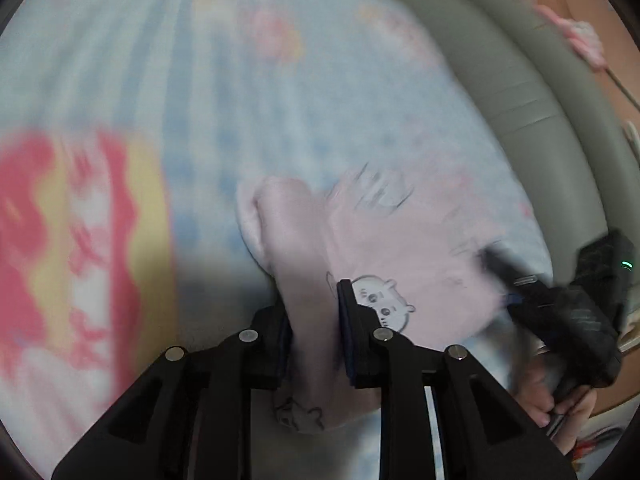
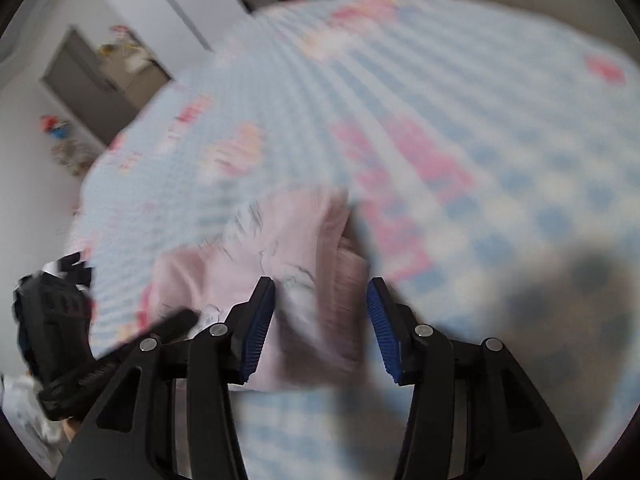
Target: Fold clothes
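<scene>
Left gripper (image 1: 314, 312): in the left wrist view its two black fingers are drawn close together, pinching a bunched fold of the pink garment (image 1: 400, 248) between the pads.
Pink garment, left wrist view: pale pink cloth printed with small line-drawn cartoon animals, lying on the blue-and-white checked bedspread (image 1: 240, 100); the pinched fold rises into a rounded ridge just ahead of the fingers, and the rest spreads toward the right.
Right gripper, seen from the left wrist: a black device (image 1: 560, 312) at the right edge, its tip reaching onto the pink cloth; a hand (image 1: 548, 400) grips its handle below. From this view I cannot tell how its fingers stand.
Surroundings, left wrist view: a blurred red, yellow and white print (image 1: 80, 240) on the bedspread at the left; a grey-green padded edge (image 1: 520, 80) curves along the upper right.
Right gripper (image 2: 320, 320): in the right wrist view its fingers stand wide apart, the blue ribbed pads (image 2: 258, 332) bare, with nothing clamped between them.
Pink garment, right wrist view: the cloth (image 2: 288, 248) lies crumpled on the checked bedspread (image 2: 480, 100), directly ahead of and between the spread fingers; whether either pad touches it is lost in the blur.
Left gripper, seen from the right wrist: a black body (image 2: 56, 328) at the far left, its tip on the garment's left edge.
Background, right wrist view: white wall and a grey door (image 2: 100, 80) at the upper left.
</scene>
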`<state>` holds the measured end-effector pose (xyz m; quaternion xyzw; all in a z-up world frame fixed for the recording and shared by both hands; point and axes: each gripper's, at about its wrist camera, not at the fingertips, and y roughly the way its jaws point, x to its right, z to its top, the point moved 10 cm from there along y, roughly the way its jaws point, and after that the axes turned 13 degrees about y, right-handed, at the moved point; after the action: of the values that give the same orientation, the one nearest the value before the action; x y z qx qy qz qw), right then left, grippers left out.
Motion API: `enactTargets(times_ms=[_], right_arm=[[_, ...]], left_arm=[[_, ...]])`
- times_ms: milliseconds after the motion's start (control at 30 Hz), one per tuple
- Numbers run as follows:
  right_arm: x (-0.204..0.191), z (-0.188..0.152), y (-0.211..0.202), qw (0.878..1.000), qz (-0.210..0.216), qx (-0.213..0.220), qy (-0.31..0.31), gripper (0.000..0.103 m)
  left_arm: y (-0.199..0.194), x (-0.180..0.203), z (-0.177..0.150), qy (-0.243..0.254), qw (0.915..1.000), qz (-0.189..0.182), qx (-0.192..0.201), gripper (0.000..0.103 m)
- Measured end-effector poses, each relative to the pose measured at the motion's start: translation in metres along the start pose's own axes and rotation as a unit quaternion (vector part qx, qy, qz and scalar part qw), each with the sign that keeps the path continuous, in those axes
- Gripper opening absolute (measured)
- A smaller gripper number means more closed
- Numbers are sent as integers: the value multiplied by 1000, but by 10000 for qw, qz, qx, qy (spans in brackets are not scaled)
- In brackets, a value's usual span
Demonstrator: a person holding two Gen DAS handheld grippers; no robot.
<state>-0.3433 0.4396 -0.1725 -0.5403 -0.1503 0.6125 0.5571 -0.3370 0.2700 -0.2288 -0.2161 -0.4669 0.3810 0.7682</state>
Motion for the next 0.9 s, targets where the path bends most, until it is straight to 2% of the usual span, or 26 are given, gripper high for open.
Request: enactTargets(times_ms=[33,67,133,233,267,300,333,367,467,533,600,700,767,900], right_arm=[[-3,0,-4,9999,81,68,-44,52],[-5,0,-9,9997,162,136,-88,52],[-16,2,-18,9986,22,356,-387,52],[-43,-1,-24,9944,-54,599,-864,52],[-52,-2,-27,9924,-79,680,-1023,50],[-61,-3,-29,9900,-105,760,-1181,43],[-70,-4,-31,9873,-130,841,-1339,34],[-79,-5,-33,9843,-155,921,-1496,31],[-75,-20,13,9851,-379,425,-1621,18],[-58,-22,32,9846,-705,401,-1546,11],[-42,-18,30,9875,-627,426,-1379,0],[-27,-17,31,9883,-539,363,-1377,0],[-23,-18,37,9845,-696,358,-1570,0],[-19,-13,37,9921,-381,275,-1163,0]], left_arm=[[4,-3,-3,-51,9999,-89,-73,24],[-4,-1,0,32,9999,-106,36,28],[-21,2,10,218,9991,54,372,35],[-48,8,29,523,9931,378,979,34],[-50,13,34,643,9913,406,1075,33],[-52,18,39,762,9894,432,1155,33],[-45,23,38,881,9895,424,1063,33],[-39,28,37,1000,9894,417,971,33],[-17,32,29,1229,9894,468,618,33],[-2,19,16,1126,9917,508,357,32],[9,2,5,941,9943,482,160,15],[8,-5,3,881,9946,529,123,7],[7,-10,1,842,9948,560,98,3],[1,-18,1,762,9946,700,66,3]])
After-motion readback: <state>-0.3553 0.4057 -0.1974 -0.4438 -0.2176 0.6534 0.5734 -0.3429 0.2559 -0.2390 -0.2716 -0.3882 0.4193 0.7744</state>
